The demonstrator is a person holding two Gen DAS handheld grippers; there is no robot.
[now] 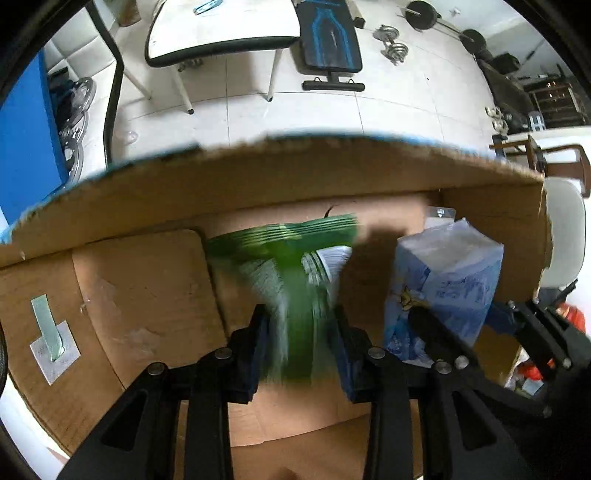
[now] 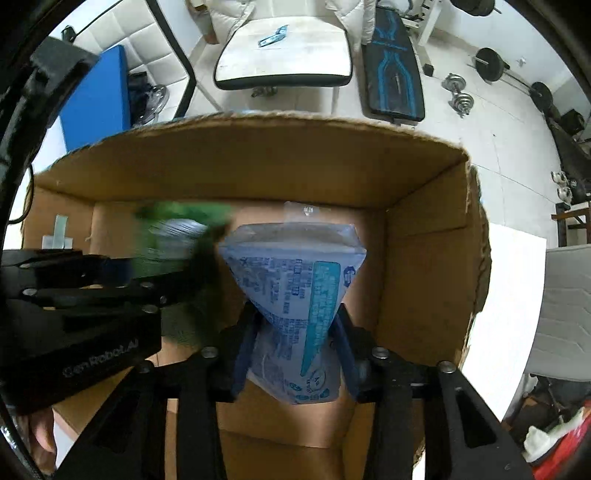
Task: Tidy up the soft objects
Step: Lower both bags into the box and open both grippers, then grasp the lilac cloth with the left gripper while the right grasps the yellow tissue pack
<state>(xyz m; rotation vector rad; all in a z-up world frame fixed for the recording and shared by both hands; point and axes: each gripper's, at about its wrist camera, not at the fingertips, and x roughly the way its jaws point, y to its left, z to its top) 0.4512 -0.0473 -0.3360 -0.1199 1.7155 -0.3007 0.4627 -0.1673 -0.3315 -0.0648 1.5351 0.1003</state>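
A green soft pack [image 1: 295,291], motion-blurred, is pinched by the left tongs [image 1: 299,347] inside the cardboard box [image 1: 258,177]. A blue soft pouch [image 2: 295,295] is pinched by the right tongs [image 2: 295,347] just to its right, near the box's right wall, both packs held above the box floor.

Left wrist view: taken from just behind the left gripper [image 1: 299,347], aimed forward and downward into an open cardboard box [image 1: 147,280], at close range. Box interior fills the lower half; room floor is seen at 12 o'clock.

Right wrist view: taken from just behind the right gripper [image 2: 295,347], likewise tilted down into the cardboard box [image 2: 424,258], close in.

Shared ground: the box's far wall, the white table [image 1: 221,29] [image 2: 280,55] and the weight bench [image 1: 328,37] [image 2: 391,66] at 12 o'clock. Each gripper is caught by the other camera: right at 4 o'clock, left at 9 o'clock.
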